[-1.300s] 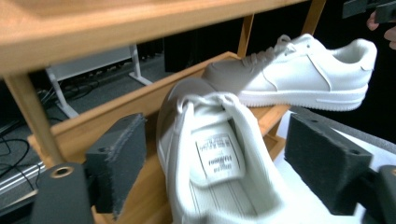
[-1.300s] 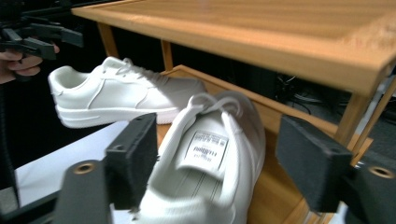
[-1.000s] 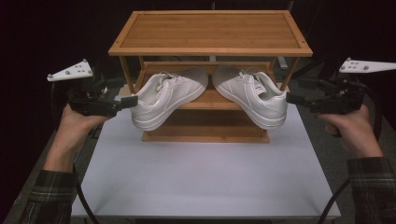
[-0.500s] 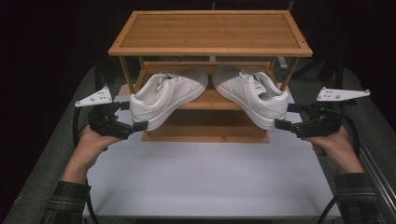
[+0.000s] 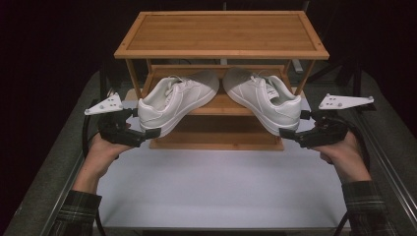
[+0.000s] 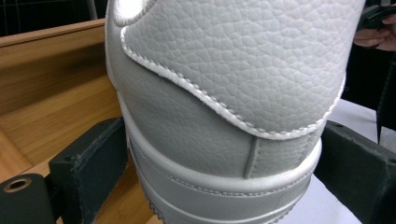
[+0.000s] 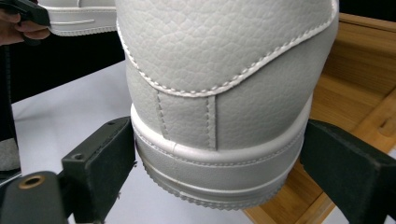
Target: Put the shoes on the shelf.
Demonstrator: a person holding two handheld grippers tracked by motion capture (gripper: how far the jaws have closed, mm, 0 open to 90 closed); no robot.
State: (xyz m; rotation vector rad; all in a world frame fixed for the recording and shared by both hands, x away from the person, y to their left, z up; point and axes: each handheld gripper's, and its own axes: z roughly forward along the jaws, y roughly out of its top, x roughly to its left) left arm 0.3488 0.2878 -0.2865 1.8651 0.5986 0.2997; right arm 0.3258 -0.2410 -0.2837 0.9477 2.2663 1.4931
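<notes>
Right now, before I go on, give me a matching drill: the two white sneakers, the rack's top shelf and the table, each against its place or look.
Things:
1. left-hand sneaker
2. right-hand sneaker
3. top shelf
4. table

Place or look:
A. heel juts off the lower shelf toward the right side of the high view
B. white flat surface under the rack
C. heel juts off the lower shelf toward the left side of the high view
D. light wood with a raised rim, highest of all

Pairs: 1-C, 2-A, 3-D, 4-B
</notes>
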